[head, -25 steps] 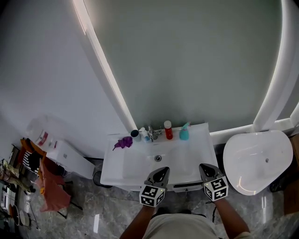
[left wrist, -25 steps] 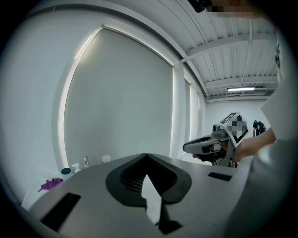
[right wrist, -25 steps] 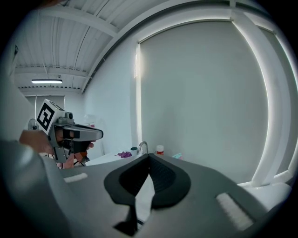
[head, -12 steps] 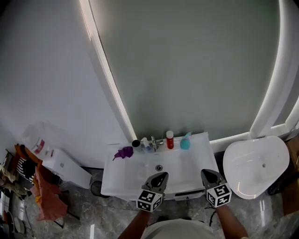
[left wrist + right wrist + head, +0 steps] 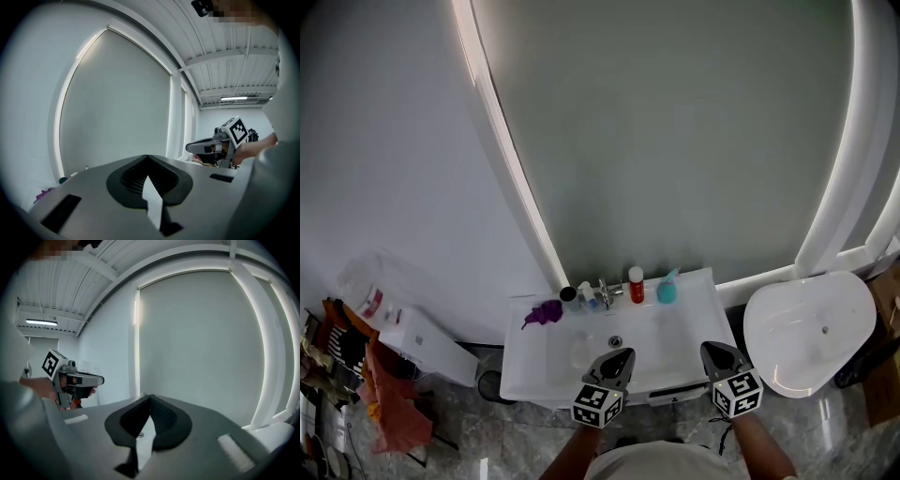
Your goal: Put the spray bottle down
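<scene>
Pressing ribbed fingers (image 5: 133, 178) together, left gripper (image 5: 622, 354) and right gripper (image 5: 712, 348) face a glossy white sink (image 5: 551, 349).

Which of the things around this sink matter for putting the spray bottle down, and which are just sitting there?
Job: teal plastic spray bottle; white ceramic sink; left gripper; right gripper.
Lying about: crumpled purple cloth; red white-capped bottle; chrome tap.

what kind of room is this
Most likely a bathroom. A white washbasin stands against the wall with a tap and a teal spray bottle on its back ledge. A white toilet-like fixture sits beside it, and behind is a tall arched panel with lit edges, probably a mirror.
</scene>
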Tool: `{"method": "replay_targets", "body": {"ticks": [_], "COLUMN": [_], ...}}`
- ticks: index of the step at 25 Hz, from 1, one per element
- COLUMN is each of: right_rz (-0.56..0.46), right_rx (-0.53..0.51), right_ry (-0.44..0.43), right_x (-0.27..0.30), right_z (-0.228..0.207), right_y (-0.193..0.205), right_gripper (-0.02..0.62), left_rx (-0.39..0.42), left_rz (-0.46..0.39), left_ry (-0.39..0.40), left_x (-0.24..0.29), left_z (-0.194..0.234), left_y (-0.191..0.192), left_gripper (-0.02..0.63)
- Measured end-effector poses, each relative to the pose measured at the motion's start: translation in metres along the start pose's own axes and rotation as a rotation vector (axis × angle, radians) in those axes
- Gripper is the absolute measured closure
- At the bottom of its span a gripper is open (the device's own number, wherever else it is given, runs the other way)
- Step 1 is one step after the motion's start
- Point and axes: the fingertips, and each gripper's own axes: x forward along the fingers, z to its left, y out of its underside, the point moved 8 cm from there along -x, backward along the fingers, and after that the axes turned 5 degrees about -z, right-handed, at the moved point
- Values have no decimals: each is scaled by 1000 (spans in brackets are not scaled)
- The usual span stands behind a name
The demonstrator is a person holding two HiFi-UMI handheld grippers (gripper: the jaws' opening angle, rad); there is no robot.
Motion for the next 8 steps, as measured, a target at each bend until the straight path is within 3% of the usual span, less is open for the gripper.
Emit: {"method": "replay_targets", "body": {"ticks": [8], "right_rz": [3], "right_rx": [-1], "right_ry": [-1], "right_x": [1], "right_z": [0], "right_y": [0], "right_gripper": [585], "left_rx": [-19], "left_rz": [7], "left_ry": [-2], "left_x": [1], "left_z": [3], "left_y": [6], "left_gripper": [600]}}
